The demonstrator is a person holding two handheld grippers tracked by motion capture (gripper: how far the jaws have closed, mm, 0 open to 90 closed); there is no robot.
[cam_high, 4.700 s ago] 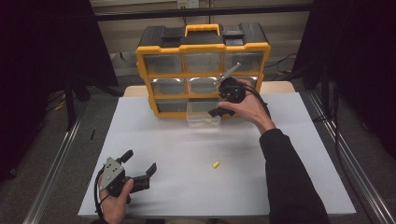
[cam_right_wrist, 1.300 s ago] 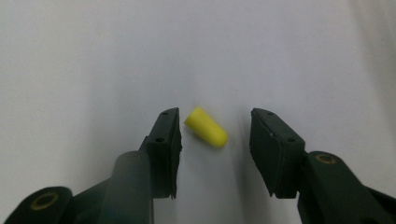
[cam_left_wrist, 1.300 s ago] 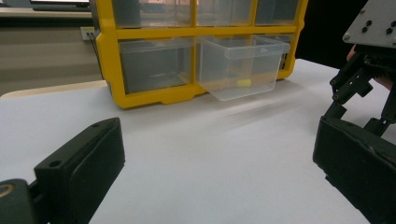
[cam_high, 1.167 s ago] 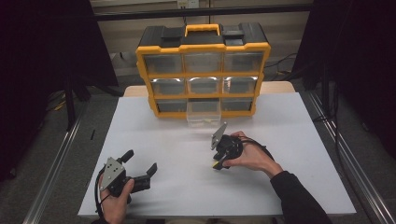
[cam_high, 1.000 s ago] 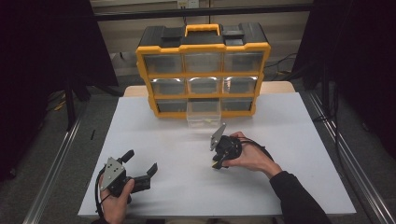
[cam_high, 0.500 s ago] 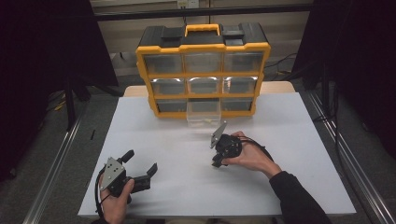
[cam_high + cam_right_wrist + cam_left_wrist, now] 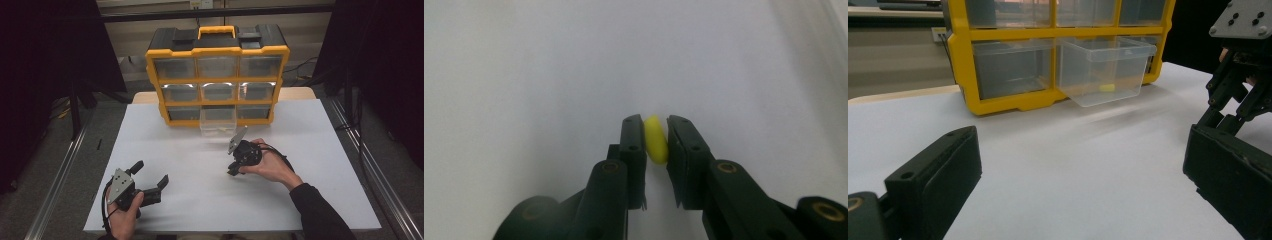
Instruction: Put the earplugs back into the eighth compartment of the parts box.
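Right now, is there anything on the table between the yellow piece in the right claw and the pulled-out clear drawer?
Nothing visible. The right claw grips the yellow piece; bare white table lies up to the open drawer.

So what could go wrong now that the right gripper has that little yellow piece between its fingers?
The right gripper, whose fingers have just been closing, pinches the small yellow piece only near the fingertips, so it could squirt out on lifting. The open clear drawer juts from the yellow organizer, and a careless approach might knock it.
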